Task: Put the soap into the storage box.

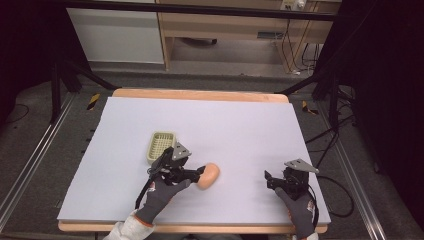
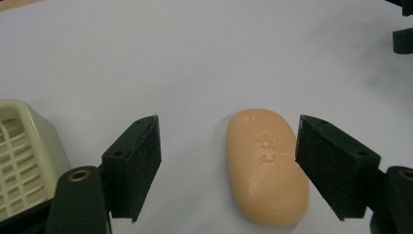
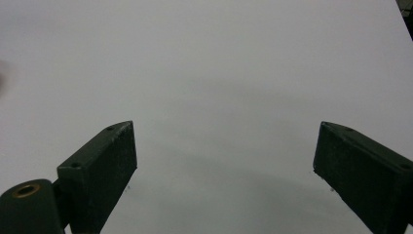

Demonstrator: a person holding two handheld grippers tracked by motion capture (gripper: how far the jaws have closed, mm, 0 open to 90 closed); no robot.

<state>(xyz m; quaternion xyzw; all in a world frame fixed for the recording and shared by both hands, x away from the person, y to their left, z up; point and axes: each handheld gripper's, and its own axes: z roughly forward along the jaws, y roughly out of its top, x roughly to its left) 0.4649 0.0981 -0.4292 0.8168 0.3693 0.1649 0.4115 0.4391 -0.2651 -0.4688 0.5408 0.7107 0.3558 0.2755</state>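
A peach bar of soap (image 1: 209,176) lies flat on the pale sheet, right of a pale green slotted soap dish (image 1: 162,146). My left gripper (image 1: 196,175) is open at the soap's left end. In the left gripper view the soap (image 2: 267,165) lies between the two jaws. It is close against the right-hand jaw, and a wide gap separates it from the left-hand one. The soap dish (image 2: 24,156) sits at the left edge of that view. My right gripper (image 1: 272,181) is open near the front right of the table. Its jaws (image 3: 224,161) stand wide apart over bare sheet.
The pale sheet (image 1: 225,125) covers a wooden table (image 1: 200,94). Dark floor, metal rails and black stands surround the table, with a wooden desk and cables beyond the far edge. My right gripper's jaws (image 2: 403,29) show at the top right of the left gripper view.
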